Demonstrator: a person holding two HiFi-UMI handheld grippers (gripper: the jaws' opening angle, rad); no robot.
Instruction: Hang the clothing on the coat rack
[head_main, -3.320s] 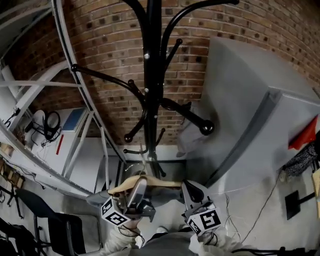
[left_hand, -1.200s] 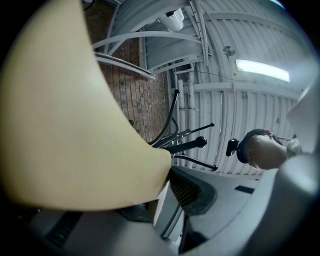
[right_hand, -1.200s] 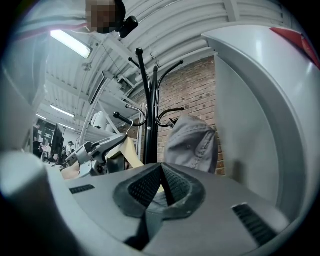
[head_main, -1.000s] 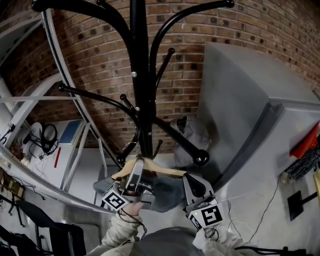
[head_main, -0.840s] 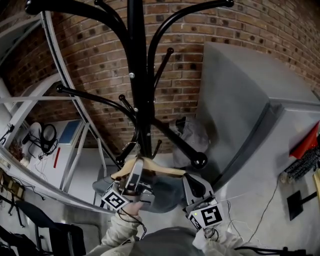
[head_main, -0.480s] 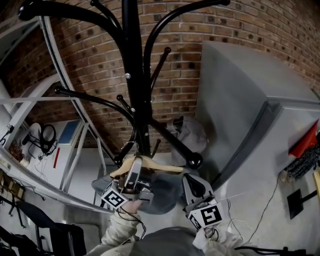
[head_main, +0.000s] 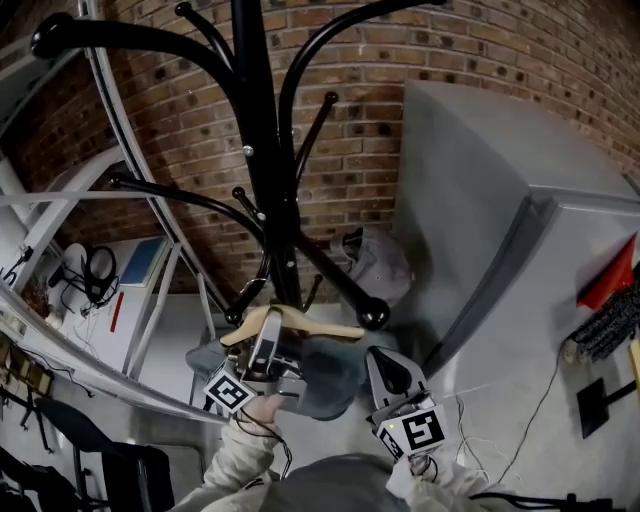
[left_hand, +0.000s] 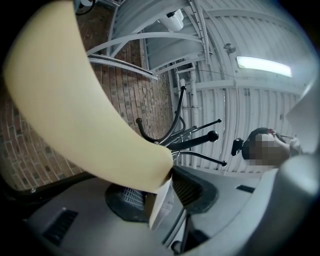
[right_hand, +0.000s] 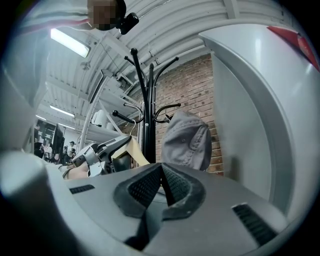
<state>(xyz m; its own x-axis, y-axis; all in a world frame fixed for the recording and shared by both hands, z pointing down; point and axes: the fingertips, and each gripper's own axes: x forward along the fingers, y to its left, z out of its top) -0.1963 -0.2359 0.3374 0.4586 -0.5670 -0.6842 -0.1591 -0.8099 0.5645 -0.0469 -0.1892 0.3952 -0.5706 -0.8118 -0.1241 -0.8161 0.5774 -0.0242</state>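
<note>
- The pale wooden hanger (head_main: 292, 322) lay with its long axis running left to right across the foot of the black metal coat rack (head_main: 258, 150). Its arch pointed up toward the pole, and the grey garment (head_main: 325, 375) was draped below it.
- The left gripper (head_main: 264, 352) sat at the hanger's left half with its jaws opening. The hanger was between them, and the right-hand pad looked clear of the wood.
- The right gripper (head_main: 386, 372) hung below the hanger's right end, apart from it, jaws closed together on nothing.
- Whether the hanger's hook sat over a rack arm could not be told.
- Against a second earlier, hanger and garment were higher in the head view and closer to the pole. About three seconds earlier they hung well below the lower arms.
- The knob end of a lower rack arm (head_main: 374, 313) stood just beside the hanger's right tip, and a grey cap (head_main: 380, 265) hung near above it.
- A slanted grey panel (head_main: 480, 200) closed the right side, a white metal frame (head_main: 150, 230) the left and a red brick wall (head_main: 450, 50) the back.
</note>
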